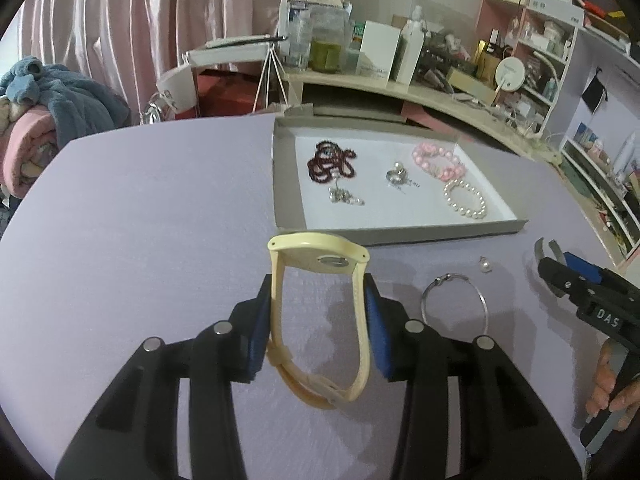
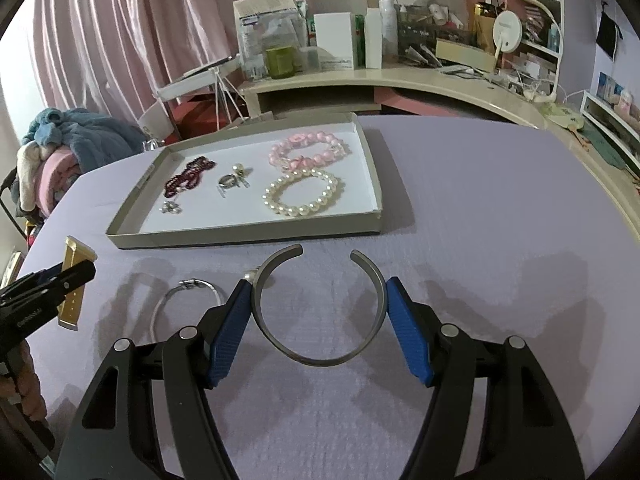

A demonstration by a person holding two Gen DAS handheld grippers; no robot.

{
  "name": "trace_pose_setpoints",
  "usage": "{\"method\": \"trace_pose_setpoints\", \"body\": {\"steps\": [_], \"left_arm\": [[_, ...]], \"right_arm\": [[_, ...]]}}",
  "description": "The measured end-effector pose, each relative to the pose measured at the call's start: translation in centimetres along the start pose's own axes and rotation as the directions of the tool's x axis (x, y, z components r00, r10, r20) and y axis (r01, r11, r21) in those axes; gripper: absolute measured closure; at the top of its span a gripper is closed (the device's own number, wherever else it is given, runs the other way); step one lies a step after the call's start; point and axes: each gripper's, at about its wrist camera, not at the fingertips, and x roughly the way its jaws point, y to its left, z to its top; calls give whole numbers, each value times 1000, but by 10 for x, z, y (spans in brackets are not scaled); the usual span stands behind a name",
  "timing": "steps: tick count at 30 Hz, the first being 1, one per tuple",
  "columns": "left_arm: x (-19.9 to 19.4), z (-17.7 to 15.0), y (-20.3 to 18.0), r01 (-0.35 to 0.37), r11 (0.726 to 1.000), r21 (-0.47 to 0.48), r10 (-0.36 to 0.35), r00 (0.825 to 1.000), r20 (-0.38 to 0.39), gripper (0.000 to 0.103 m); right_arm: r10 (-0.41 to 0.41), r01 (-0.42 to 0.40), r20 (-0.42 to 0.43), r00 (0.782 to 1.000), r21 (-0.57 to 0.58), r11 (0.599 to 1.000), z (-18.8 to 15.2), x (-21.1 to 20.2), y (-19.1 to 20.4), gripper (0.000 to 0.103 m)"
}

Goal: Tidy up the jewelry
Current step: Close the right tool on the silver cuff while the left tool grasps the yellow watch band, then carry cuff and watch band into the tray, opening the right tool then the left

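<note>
Both tongs hold jewelry in front of the tray on the lilac table.

The table (image 2: 500, 208) carries a shallow grey tray (image 2: 132, 222) with a white floor, and behind the tray runs a cluttered curved shelf (image 2: 440, 80) before pink curtains (image 2: 120, 32). In the tray lie a pink bead bracelet (image 2: 308, 148), a white pearl bracelet (image 2: 300, 194), a dark red bead strand (image 2: 188, 178) and small silver pieces. In front of the tray, the left tongs (image 1: 318, 320) are closed on a cream watch (image 1: 320, 256), pads against its strap, face toward the tray. The right tongs (image 2: 318, 320) grip a grey open cuff (image 2: 316, 360), its gap facing the tray. Between the two, near the tray's front wall, a thin silver bangle (image 1: 454, 280) and a single pearl (image 1: 486, 266) lie on the table.
</note>
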Motion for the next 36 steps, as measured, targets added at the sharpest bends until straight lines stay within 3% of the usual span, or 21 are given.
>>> {"method": "trace_pose_setpoints", "body": {"steps": [13,23,29,36], "left_arm": [[-31,1,-6,32,999,12,-33,998,57,61],[-29,-1,-9,40,999,17,-41,998,52,61],[-24,-2,-9,39,999,16,-39,998,43,61],[-16,-3,-9,43,999,16,-43,999,27,61]], "right_arm": [[6,-5,36,999,-28,1000,4,-16,11,34],[4,-3,30,1000,-33,999,2,-13,13,34],[-48,54,67,997,-90,994,0,-14,22,34],[-53,60,65,996,-108,992,2,-8,23,34]]}}
